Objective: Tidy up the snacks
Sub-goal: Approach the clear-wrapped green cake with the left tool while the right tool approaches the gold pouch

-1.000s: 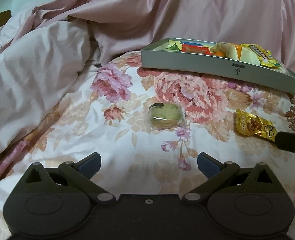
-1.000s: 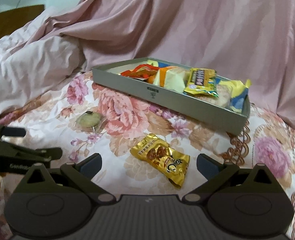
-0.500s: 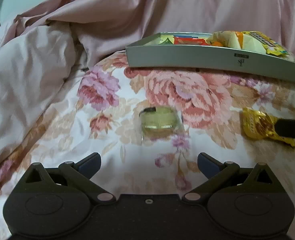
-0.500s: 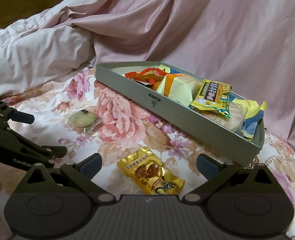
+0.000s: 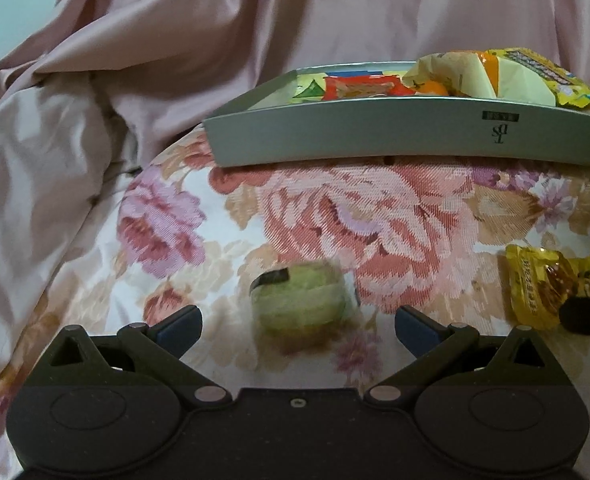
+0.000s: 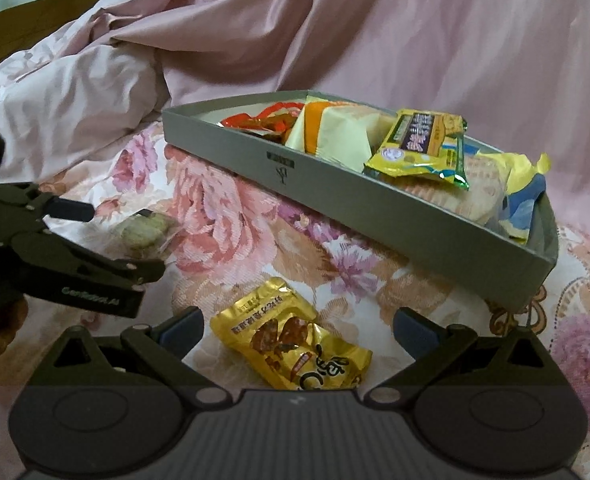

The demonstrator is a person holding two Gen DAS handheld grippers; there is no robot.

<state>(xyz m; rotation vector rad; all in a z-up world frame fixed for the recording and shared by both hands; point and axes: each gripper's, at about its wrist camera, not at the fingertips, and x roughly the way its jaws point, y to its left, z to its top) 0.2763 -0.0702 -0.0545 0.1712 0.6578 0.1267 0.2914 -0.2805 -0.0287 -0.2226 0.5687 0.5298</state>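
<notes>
Our left gripper (image 5: 298, 322) is spread wide around a green cake (image 5: 299, 303), not touching it. Our right gripper (image 6: 298, 325) is likewise spread around a gold packet (image 6: 291, 345). Farther off, a grey tray (image 6: 375, 206) holds more snacks.

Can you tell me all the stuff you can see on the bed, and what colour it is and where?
grey box: one, grey, at the back of the flowery cover, open on top
snack packets in the grey box: several, yellow, orange, red, cream and blue, heaped inside; exact count unclear
green wrapped cake: one, green in a clear wrapper, on the cover between the left fingers
gold snack packet: one, shiny gold, on the cover between the right fingers
floral bedspread: one, cream with pink flowers, under everything
pink quilt: one, pale pink, rumpled behind and to the left
left hand-held gripper: one, black with blue pads, open
right hand-held gripper: one, black with blue pads, open
</notes>
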